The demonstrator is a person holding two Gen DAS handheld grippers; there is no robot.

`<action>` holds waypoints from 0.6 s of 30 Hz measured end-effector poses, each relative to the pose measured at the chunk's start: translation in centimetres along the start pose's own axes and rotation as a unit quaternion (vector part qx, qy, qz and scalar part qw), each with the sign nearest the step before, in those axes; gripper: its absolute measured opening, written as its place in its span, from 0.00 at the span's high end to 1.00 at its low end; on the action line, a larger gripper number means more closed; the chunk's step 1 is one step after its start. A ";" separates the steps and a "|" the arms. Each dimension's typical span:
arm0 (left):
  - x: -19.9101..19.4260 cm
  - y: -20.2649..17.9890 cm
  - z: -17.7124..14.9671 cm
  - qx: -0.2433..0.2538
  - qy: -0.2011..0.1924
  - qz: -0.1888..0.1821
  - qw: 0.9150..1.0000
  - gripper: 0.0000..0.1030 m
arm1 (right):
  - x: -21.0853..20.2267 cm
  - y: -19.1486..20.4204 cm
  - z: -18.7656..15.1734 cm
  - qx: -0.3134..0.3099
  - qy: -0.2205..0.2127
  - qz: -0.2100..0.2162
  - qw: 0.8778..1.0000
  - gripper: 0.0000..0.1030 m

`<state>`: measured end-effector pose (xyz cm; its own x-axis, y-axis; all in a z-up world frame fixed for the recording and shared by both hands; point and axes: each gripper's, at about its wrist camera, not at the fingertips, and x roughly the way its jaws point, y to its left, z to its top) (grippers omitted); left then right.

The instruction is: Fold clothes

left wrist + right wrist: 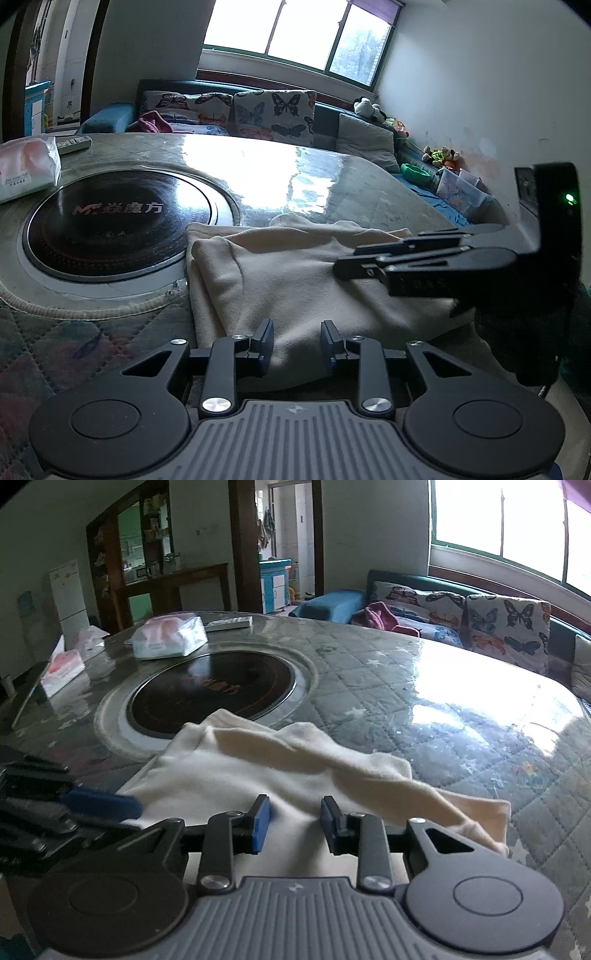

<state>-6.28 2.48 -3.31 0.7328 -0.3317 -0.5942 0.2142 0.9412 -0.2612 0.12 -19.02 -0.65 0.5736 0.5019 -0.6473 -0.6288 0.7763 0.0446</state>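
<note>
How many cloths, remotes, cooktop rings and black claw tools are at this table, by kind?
Cream soft cloth garment: 1
Slim grey remote control: 1
Round black glass cooktop: 1
Black two-finger grippers: 2 (left gripper, right gripper)
Total: 5

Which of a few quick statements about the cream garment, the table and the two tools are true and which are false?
1. The cream garment lies partly folded on the table. True.
2. The left tool is clamped shut on the garment. False: its pads stand apart over the cloth, gripping nothing.
3. A round black cooktop is set into the table beyond the garment. True.
4. The right tool is lifting a sleeve off the table. False: its pads are apart and the cloth lies flat beneath.
5. A pack of tissues sits on the far side of the cooktop. True.
6. A red towel covers the cooktop. False: the cooktop is bare except where the garment's edge overlaps its rim.
</note>
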 end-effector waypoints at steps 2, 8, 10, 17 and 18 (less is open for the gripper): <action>0.0 0.0 0.0 -0.001 0.000 0.000 1.000 0.70 | 0.4 -0.2 0.4 0.002 -0.003 -0.006 1.000 0.72; 0.1 0.1 0.0 -0.002 0.001 -0.001 1.000 0.70 | 2.4 -1.5 1.1 0.020 0.006 -0.021 1.000 0.72; 0.1 0.1 0.0 -0.001 0.001 -0.001 1.000 0.70 | 2.5 -1.6 1.3 0.023 0.006 -0.022 0.999 0.72; 0.0 0.0 0.0 -0.001 0.001 -0.002 1.000 0.68 | 2.9 -1.0 2.4 0.014 0.010 -0.026 1.000 0.72; 0.0 0.0 0.0 -0.001 0.001 -0.002 1.000 0.68 | 3.4 -0.9 2.5 0.012 0.015 -0.029 0.999 0.72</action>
<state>-6.26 2.47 -3.34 0.7304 -0.3358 -0.5948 0.2161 0.9397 -0.2651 3.91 -17.08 -0.97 0.5921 0.4453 -0.6717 -0.5823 0.8126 0.0254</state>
